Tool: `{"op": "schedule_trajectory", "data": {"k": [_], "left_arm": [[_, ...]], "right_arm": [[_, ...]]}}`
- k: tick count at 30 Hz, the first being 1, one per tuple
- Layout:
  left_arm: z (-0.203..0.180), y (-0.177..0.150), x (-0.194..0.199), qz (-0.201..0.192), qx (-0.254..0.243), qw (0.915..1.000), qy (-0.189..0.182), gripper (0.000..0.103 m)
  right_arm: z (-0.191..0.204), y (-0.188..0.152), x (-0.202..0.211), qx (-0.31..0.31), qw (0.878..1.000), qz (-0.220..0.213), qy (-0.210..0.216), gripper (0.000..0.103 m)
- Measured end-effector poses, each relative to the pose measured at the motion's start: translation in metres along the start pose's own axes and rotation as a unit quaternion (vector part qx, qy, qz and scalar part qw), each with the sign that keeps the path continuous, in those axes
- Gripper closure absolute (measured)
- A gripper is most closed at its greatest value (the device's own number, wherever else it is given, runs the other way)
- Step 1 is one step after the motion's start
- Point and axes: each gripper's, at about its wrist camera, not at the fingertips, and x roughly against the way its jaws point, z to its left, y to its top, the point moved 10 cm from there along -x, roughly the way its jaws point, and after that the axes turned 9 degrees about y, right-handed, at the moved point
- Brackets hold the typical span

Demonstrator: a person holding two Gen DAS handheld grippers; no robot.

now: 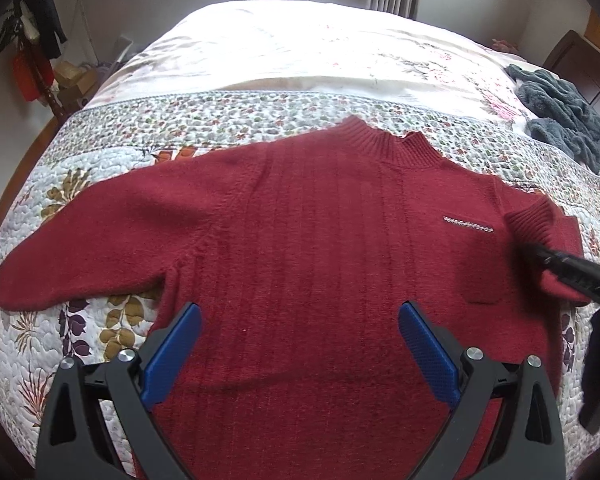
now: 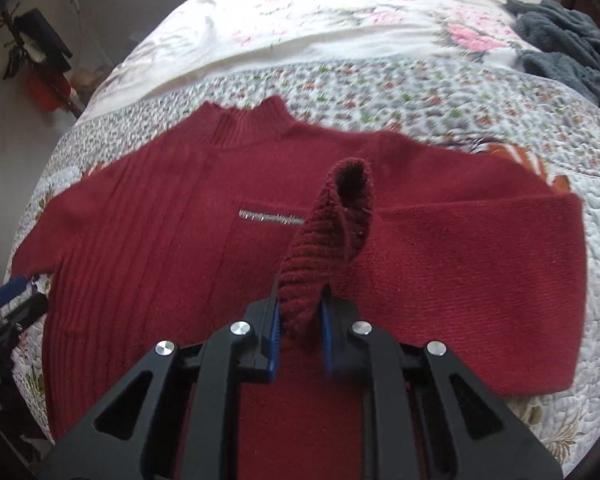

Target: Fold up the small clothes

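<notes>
Red sweater (image 1: 300,240) flat on the bed (image 1: 260,128), my right gripper (image 2: 300,320) jaws clamped on its ribbed cuff (image 2: 324,248), my left gripper (image 1: 300,344) jaws wide apart above the hem

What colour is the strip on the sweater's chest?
Silvery strip on the dark red sweater; clearest in the right wrist view.

Dark red sweater (image 1: 300,240), floral quilt (image 1: 100,332)
</notes>
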Motion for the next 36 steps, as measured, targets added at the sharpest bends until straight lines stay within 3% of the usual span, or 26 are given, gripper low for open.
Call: {"op": "schedule_trajectory", "data": {"k": [3, 6, 8, 13, 15, 19, 22, 24, 25, 26, 27, 28, 30, 36], "left_arm": [[0.002, 0.0, -0.003, 0.007, 0.004, 0.9999, -0.007, 0.004], [-0.005, 0.001, -0.006, 0.015, 0.003, 0.9997, -0.021, 0.004], [-0.013, 0.0, -0.008, 0.022, 0.0, 0.9991, -0.035, 0.004], [-0.062, -0.006, -0.013, 0.063, -0.003, 0.9918, -0.111, 0.005], [-0.098, -0.008, -0.016, 0.094, -0.005, 0.9823, -0.162, 0.005], [-0.159, -0.012, -0.029, 0.144, -0.006, 0.9651, -0.219, 0.008], [-0.193, -0.017, -0.044, 0.188, 0.01, 0.9495, -0.251, 0.021], [-0.207, -0.022, -0.053, 0.207, 0.02, 0.9435, -0.259, 0.032], [-0.213, -0.024, -0.059, 0.215, 0.022, 0.9432, -0.253, 0.034], [-0.213, -0.025, -0.063, 0.213, 0.022, 0.9468, -0.24, 0.044], [-0.209, -0.024, -0.064, 0.208, 0.022, 0.9508, -0.228, 0.065], [-0.206, -0.021, -0.065, 0.199, 0.025, 0.9556, -0.216, 0.07], [-0.202, -0.014, -0.06, 0.186, 0.042, 0.9543, -0.23, 0.079], [-0.171, 0.022, -0.026, 0.09, 0.063, 0.968, -0.226, 0.084]], "right_arm": [[0.008, -0.011, -0.013, 0.006, 1.0, 0.021, 0.022, 0.076], [0.033, -0.027, -0.008, -0.009, 0.989, 0.033, 0.141, 0.073], [0.038, -0.035, 0.004, -0.008, 0.986, 0.026, 0.167, 0.073], [0.016, -0.054, 0.049, -0.027, 0.988, -0.009, 0.155, 0.073], [-0.002, -0.065, 0.069, -0.042, 0.989, -0.027, 0.141, 0.073], [-0.035, -0.08, 0.092, -0.071, 0.989, -0.044, 0.123, 0.073], [-0.061, -0.094, 0.101, -0.091, 0.989, -0.049, 0.106, 0.073], [-0.073, -0.102, 0.108, -0.101, 0.988, -0.054, 0.099, 0.073], [-0.079, -0.105, 0.111, -0.107, 0.988, -0.057, 0.097, 0.073], [-0.083, -0.107, 0.113, -0.113, 0.987, -0.06, 0.095, 0.073], [-0.087, -0.108, 0.114, -0.117, 0.987, -0.064, 0.092, 0.073], [-0.089, -0.109, 0.114, -0.118, 0.987, -0.065, 0.09, 0.073], [-0.095, -0.111, 0.117, -0.12, 0.987, -0.069, 0.085, 0.073], [-0.096, -0.101, 0.122, -0.123, 0.986, -0.077, 0.083, 0.073]]}}
